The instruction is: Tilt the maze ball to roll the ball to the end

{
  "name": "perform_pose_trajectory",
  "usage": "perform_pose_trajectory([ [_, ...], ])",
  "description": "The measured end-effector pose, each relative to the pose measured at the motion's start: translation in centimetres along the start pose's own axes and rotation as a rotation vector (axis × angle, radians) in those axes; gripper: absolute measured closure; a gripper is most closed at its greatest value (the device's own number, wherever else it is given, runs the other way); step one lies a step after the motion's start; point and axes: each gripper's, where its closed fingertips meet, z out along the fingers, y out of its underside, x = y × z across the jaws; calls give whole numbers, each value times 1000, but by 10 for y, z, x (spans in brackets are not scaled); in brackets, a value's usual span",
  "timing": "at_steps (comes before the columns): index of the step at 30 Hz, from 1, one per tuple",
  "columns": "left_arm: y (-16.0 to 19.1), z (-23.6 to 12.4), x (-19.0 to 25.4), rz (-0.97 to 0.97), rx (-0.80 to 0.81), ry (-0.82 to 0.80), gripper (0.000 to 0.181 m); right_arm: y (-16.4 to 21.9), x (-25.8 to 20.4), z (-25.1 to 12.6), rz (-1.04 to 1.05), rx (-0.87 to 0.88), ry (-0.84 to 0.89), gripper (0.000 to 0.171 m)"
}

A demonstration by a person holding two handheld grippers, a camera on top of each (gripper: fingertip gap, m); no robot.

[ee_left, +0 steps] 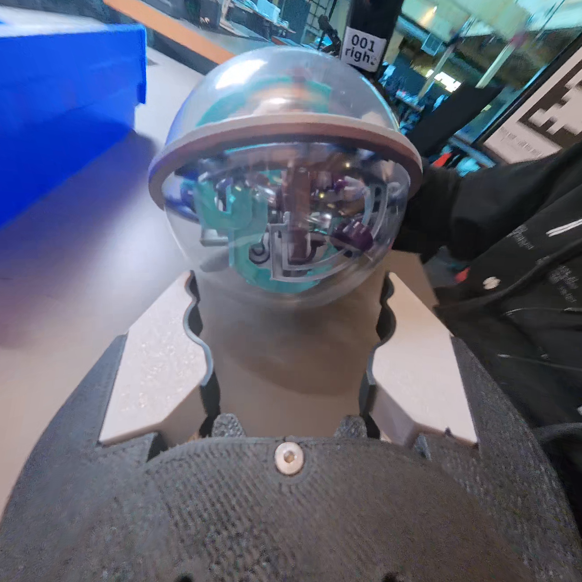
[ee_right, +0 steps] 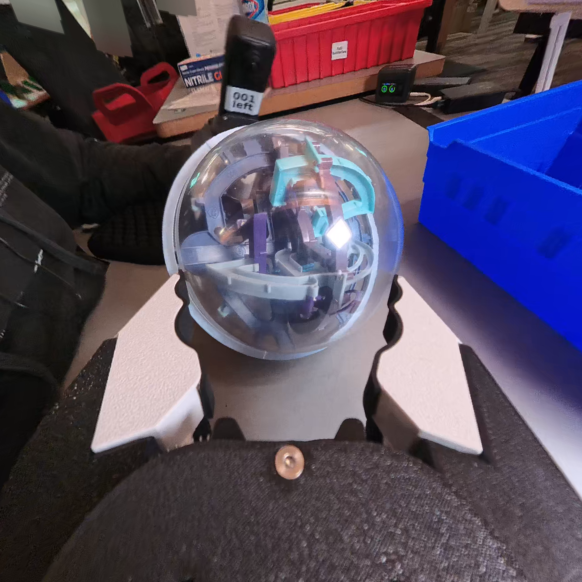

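Blue bin (ee_right: 504, 201) near maze ball (ee_right: 280, 239)

The small ball inside the maze ball (ee_left: 285, 201) cannot be made out; the inner tracks smear in the left wrist view. The blue bin (ee_left: 63, 104) is blurred there and cut by the left edge (likewise cropped at the right edge in the right wrist view). The sphere hides the left claw (ee_right: 242, 126) fingertips. Whether the right claw (ee_right: 288, 302) fingers touch the sphere is indeterminate.

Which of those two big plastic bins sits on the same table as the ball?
The blue bin, right beside the maze ball. The red bin stands farther back on a separate wooden-edged surface.
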Motion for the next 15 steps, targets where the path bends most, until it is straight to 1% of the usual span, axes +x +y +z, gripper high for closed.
perform_pose_trajectory([
  [1,-4,-3,-3,66,14,-42,59,-1,2,0,23,10,-4,48],
  [3,-17,-8,-7,179,68,-116,53,-4,4,1,53,24,-9,50],
  [5,-30,-11,-6,257,118,-150,50,-8,5,3,70,29,-13,52],
  [8,-34,-7,-7,375,107,-197,48,-19,8,8,116,54,-10,59],
  [10,-32,-4,-13,365,99,-219,44,-26,12,12,150,82,10,59],
  [15,-24,-3,-22,182,122,-182,45,-35,10,7,130,147,2,51],
])
